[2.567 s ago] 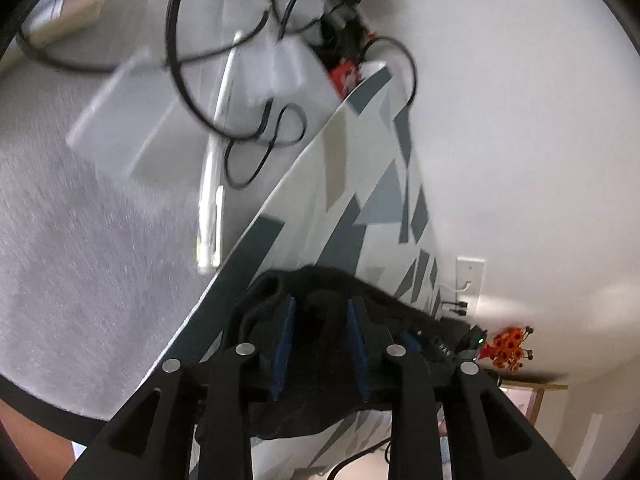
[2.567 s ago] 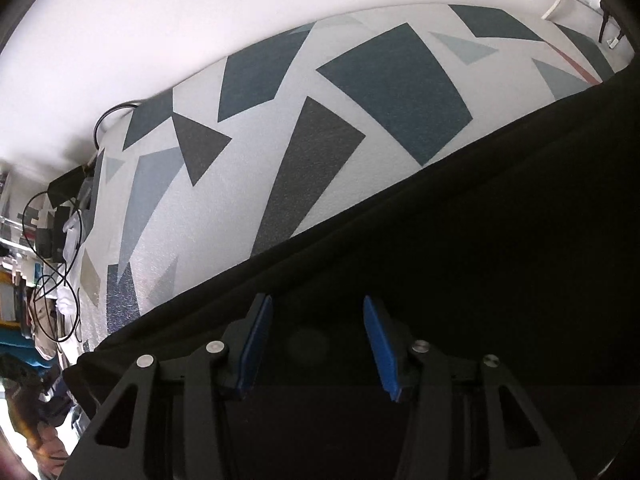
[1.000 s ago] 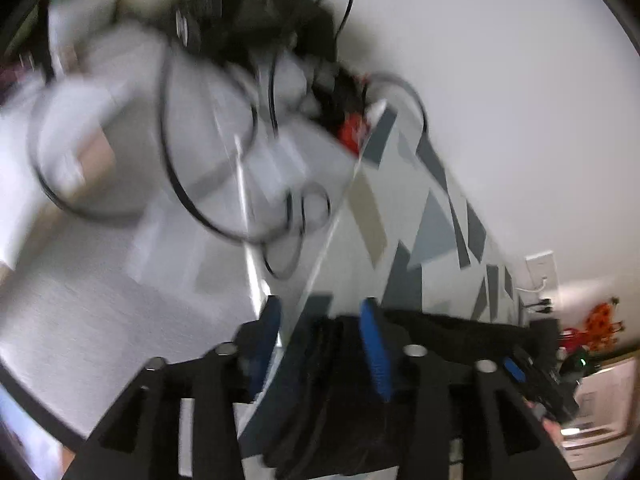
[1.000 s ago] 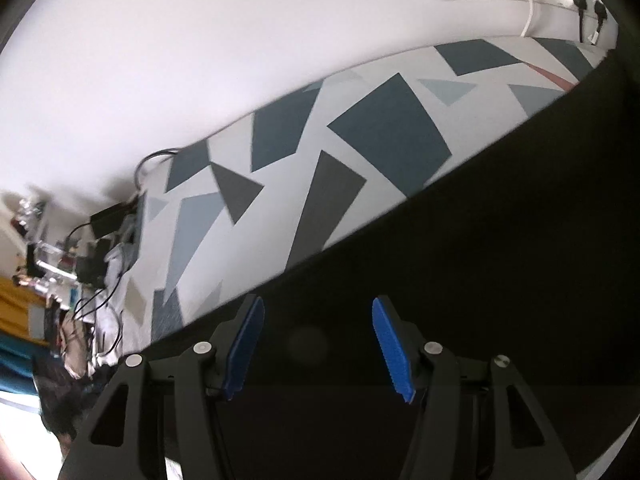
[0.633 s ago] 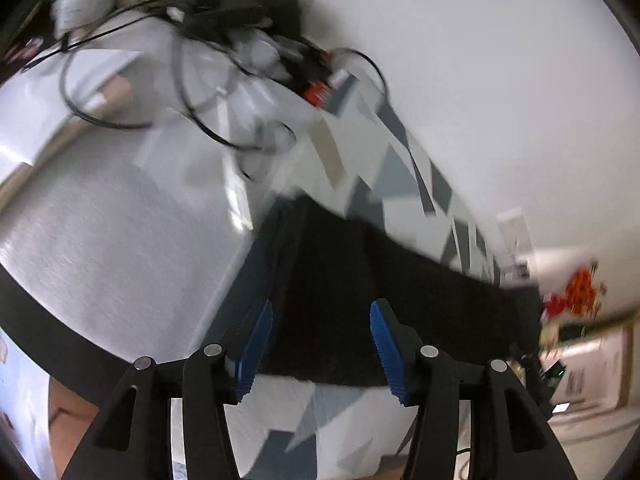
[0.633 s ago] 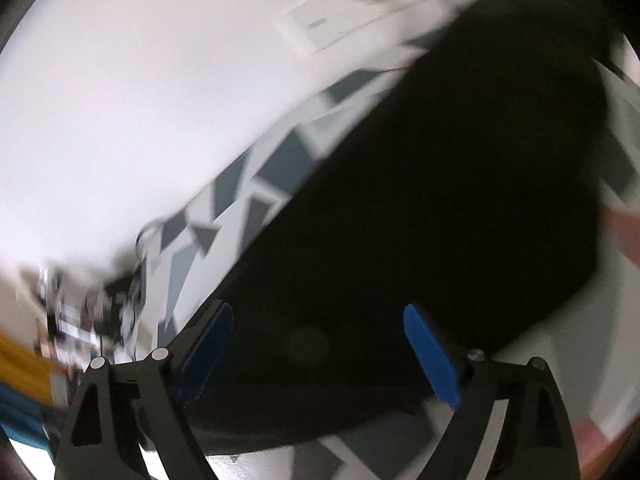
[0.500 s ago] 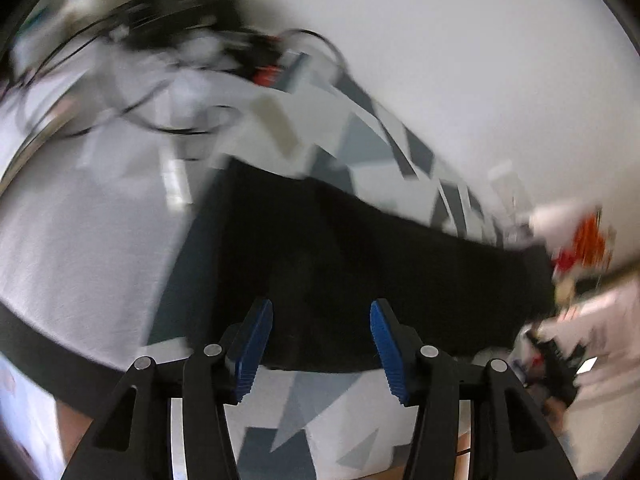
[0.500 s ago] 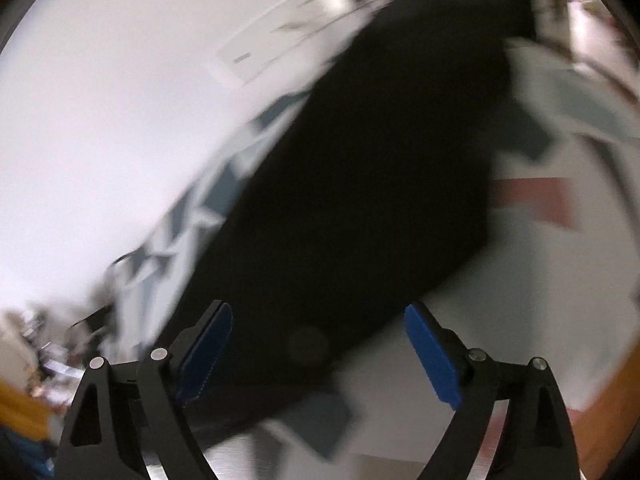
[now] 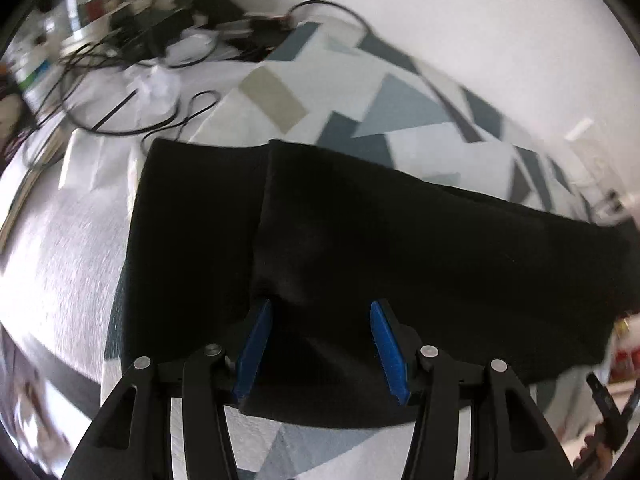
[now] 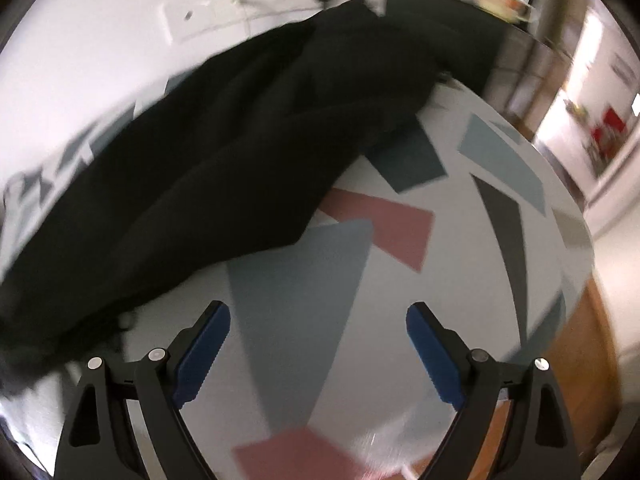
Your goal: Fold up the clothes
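Black garment (image 9: 400, 248) lies flat on the patterned cloth (image 9: 400, 100) covering the table, spread as a long band across the left wrist view. A vertical fold edge runs through its left part; the near hem sits just behind the finger pads. Left gripper (image 9: 318, 340) hovers above the near hem, jaws spread, nothing between them. Only this view shows the tangle of black cables (image 9: 160, 52) and blurred clutter at the far left end of the table, plus the white wall (image 9: 480, 20) behind.

Right wrist view: right gripper (image 10: 318, 348) is over bare patterned cloth (image 10: 400, 240), jaws spread wide, empty. Garment (image 10: 240, 152) is off to the upper left, bunched in soft ridges, apart from the fingers. Only this view shows the pink and grey patches, the wall outlet strip (image 10: 248, 12) and a blurred room beyond at right.
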